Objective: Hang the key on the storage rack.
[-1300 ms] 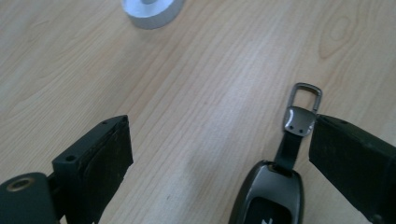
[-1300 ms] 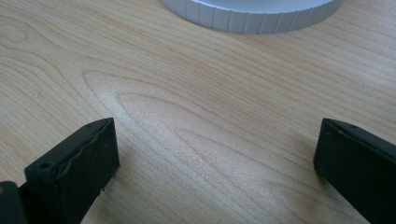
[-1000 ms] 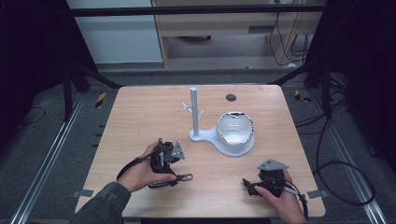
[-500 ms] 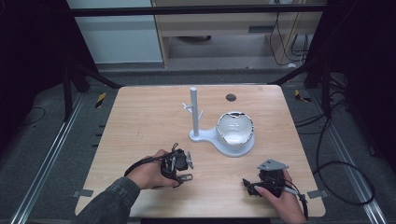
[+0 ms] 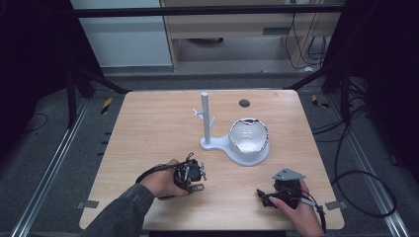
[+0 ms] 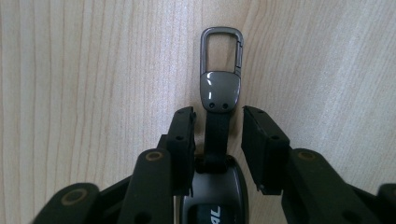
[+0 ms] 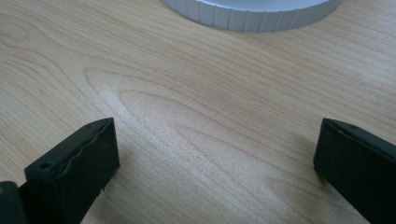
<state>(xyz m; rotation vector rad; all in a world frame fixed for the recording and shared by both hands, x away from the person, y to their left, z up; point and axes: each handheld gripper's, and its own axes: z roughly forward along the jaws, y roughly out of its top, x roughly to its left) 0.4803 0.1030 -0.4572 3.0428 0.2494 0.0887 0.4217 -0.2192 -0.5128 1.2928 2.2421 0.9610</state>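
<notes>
The high view is dim at its edges: the floor and frame around the table (image 5: pixel 148 128) sink into near black, while the tabletop is evenly lit from above and the picture looks soft and grainy. The white stand (image 5: pixel 236 143) is the brightest patch, almost washed out. In the left gripper (image 6: pixel 217 135) view the light is bright and flat; the key clip (image 6: pixel 221 65) just ahead of the jaws is sharp, with a small glare spot on its grey plate and a thin shadow beside it. In the right gripper (image 7: pixel 217 149) view the wood grain is crisp ahead, the near jaws slightly blurred.
</notes>
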